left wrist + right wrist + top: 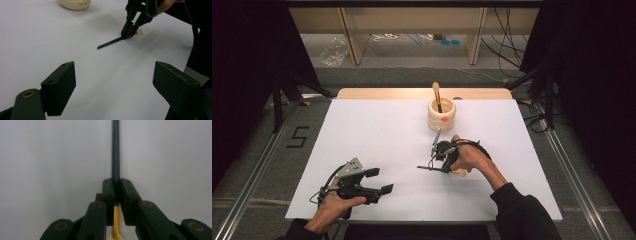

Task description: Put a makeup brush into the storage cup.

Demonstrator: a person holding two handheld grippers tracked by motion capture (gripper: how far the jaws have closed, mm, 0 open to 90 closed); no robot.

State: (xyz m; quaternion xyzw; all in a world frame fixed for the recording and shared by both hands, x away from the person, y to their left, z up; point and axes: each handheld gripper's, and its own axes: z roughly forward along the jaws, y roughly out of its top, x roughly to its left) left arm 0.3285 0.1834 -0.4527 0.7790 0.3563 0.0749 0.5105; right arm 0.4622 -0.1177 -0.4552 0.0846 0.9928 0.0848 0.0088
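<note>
While the right gripper presses to the table, the scene reads as follows.
Brush: a makeup brush with a dark blue handle, gold ferrule and pale bristle tip; it lies flat on the white table, in front of the cup.
Brush and right gripper: in the right gripper view the handle runs straight out from between the jaws, which are closed on it just above the ferrule.
Left gripper: jaws spread wide with nothing between them, held low over the near left of the table, well apart from the brush.
Cup: cream, ribbed, with an orange mark on its front; a second brush stands in it.
Writing: small print on the cup base in the left gripper view and on the handle in the right gripper view, both too small to read; a "5" is taped on the floor at left.
</note>
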